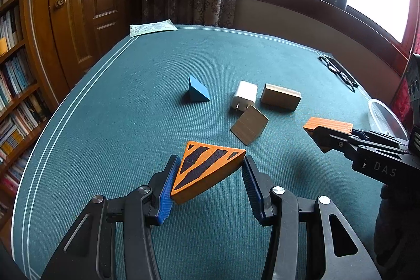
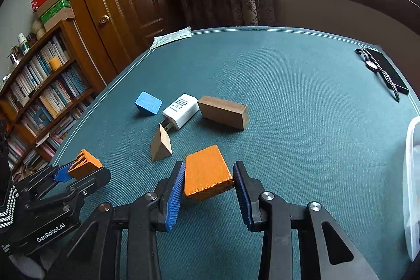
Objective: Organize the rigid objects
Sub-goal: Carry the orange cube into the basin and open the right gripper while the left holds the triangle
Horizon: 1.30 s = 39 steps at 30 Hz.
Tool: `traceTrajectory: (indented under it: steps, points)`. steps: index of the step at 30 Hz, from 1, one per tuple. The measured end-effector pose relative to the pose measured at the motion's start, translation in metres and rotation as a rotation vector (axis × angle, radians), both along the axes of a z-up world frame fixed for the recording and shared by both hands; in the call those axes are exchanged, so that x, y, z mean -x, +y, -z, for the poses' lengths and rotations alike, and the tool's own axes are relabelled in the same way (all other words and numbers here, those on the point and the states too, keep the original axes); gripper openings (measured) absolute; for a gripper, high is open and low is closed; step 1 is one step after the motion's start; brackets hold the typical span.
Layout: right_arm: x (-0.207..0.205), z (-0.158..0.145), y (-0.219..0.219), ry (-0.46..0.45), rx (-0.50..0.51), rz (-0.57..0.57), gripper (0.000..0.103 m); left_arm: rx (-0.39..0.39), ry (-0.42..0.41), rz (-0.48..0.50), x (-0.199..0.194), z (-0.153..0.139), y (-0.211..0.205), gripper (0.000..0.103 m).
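My left gripper [image 1: 210,172] is shut on an orange wedge with black stripes [image 1: 207,167], held just above the green table mat [image 1: 131,122]. My right gripper [image 2: 208,181] is shut on a plain orange block [image 2: 206,173], lifted a little off the mat; the same orange block [image 1: 328,125] shows at the right of the left wrist view. The striped wedge [image 2: 84,163] shows at the lower left of the right wrist view. On the mat lie a blue wedge [image 1: 198,92], a white charger plug [image 1: 244,96], a brown block [image 1: 281,96] and a tan wedge [image 1: 249,125].
A clear plastic container [image 1: 380,117] stands at the mat's right edge, and its rim [image 2: 412,175] shows in the right wrist view. A black phone with a watch [image 2: 383,70] lies at the far right. A paper packet [image 1: 152,28] sits at the far edge. Bookshelves and a wooden door are to the left.
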State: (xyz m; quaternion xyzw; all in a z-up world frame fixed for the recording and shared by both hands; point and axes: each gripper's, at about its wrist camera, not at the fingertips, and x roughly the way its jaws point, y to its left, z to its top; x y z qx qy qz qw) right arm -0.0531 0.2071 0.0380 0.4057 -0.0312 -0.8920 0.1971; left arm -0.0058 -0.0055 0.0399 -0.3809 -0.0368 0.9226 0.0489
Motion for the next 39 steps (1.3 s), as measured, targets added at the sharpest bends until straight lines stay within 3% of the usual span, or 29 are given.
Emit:
traceTrajectory:
  steps: [29, 39]
  points:
    - [-0.039, -0.033, 0.165, 0.099, 0.102, 0.421, 0.040, 0.021, 0.039, 0.136, -0.006, -0.025, 0.071, 0.049]
    - [-0.037, -0.034, 0.213, 0.136, 0.068, 0.596, 0.040, 0.024, 0.056, 0.172, -0.007, -0.033, 0.088, 0.049]
